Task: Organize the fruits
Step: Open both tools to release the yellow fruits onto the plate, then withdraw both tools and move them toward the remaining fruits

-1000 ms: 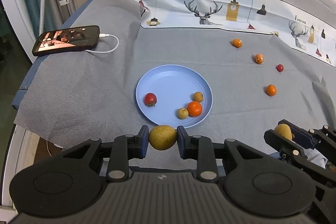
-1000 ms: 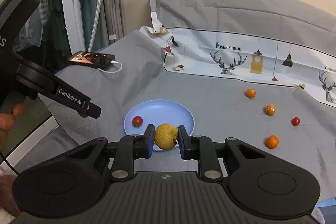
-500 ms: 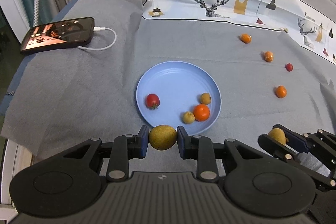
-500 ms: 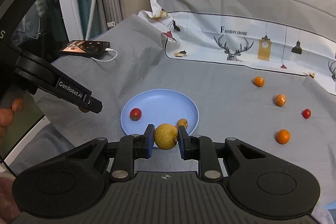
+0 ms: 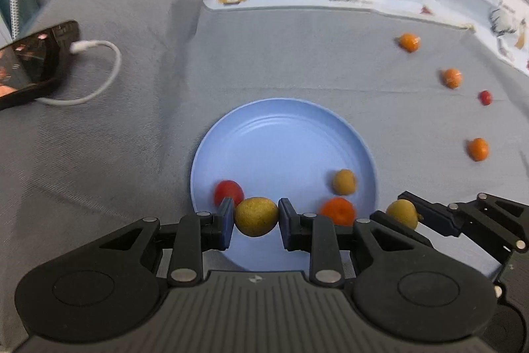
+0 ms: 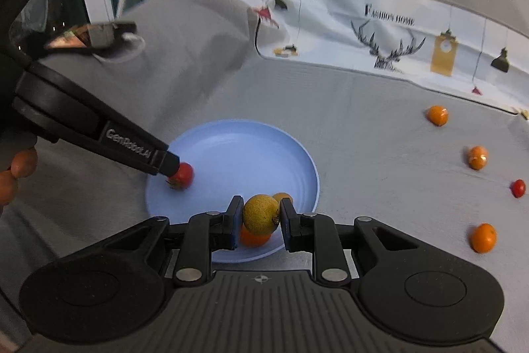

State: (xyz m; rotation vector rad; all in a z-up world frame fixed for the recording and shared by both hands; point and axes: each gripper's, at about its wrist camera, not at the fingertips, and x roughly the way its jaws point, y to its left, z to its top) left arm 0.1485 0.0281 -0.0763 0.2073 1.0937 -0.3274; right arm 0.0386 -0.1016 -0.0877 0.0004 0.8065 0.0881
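My left gripper [image 5: 256, 217] is shut on a yellow-green fruit [image 5: 256, 215] over the near rim of the blue plate [image 5: 284, 134]. My right gripper [image 6: 261, 215] is shut on a second yellow-green fruit [image 6: 260, 213] above the plate [image 6: 238, 148]; from the left wrist it shows at the plate's right edge with its fruit [image 5: 401, 212]. On the plate lie a red tomato [image 5: 228, 191], a small yellow fruit [image 5: 344, 181] and an orange [image 5: 338, 210]. Loose on the grey cloth at the right are three oranges [image 6: 437, 115] [image 6: 477, 157] [image 6: 483, 237] and a small red fruit [image 6: 518, 188].
A phone [image 5: 29, 62] on a white charging cable [image 5: 99, 71] lies at the far left of the cloth. A printed white cloth with deer and lamps [image 6: 413, 38] covers the back. A person's fingers [image 6: 16, 171] hold the left gripper's handle.
Both grippers have moved forward and down toward the plate, each still holding its fruit. The plate now looks larger and sits right under the fingertips.
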